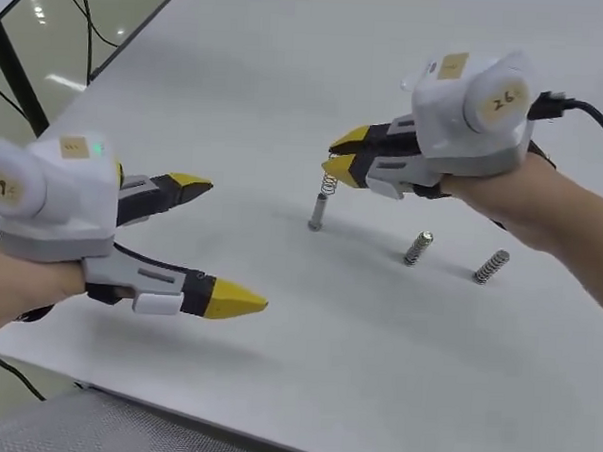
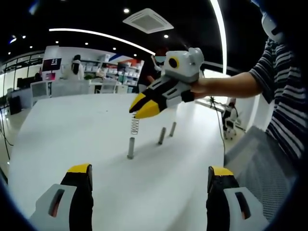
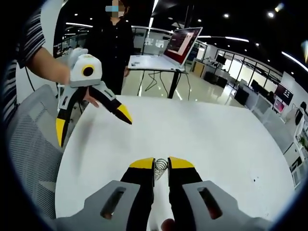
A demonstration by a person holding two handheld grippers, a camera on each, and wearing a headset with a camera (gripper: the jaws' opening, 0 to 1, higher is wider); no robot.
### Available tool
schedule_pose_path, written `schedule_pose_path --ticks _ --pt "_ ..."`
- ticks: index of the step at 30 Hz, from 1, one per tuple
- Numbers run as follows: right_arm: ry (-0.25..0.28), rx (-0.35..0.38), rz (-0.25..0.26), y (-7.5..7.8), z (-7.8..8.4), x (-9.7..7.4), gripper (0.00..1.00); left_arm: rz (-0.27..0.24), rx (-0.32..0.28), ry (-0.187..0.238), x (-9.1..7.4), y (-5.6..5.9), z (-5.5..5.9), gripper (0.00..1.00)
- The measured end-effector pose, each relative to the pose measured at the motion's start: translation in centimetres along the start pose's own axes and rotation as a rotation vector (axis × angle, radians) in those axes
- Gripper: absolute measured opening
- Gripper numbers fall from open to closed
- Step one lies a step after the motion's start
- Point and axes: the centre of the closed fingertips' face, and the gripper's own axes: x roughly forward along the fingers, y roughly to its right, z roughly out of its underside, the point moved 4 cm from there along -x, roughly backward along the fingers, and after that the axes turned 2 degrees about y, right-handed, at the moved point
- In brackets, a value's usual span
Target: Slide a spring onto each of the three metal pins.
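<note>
One upright spring point(image 1: 328, 183) pinched by the right gripper point(image 1: 332, 155) above a pin point(image 1: 317, 215); left gripper point(image 1: 236, 245) fingers wide.

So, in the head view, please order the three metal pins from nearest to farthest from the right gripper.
1. Bare grey metal pin, directly under the right gripper and its small silver spring.
2. Middle spring-covered metal pin, further right.
3. Last spring-covered metal pin, at the row's right end.
</note>
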Motion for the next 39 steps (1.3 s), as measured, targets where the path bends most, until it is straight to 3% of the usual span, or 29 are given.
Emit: schedule_pose_path --ticks 13,39 --pt "-0.010 0.017 0.002 -0.1 0.9 1.1 0.07 -0.014 -0.002 -0.003 -0.6 -0.2 0.1 0.96" --pt "-0.083 0.034 -0.013 -1.2 4.0 3.1 0.08 -0.016 -0.010 -0.001 -0.7 -0.4 0.4 0.96"
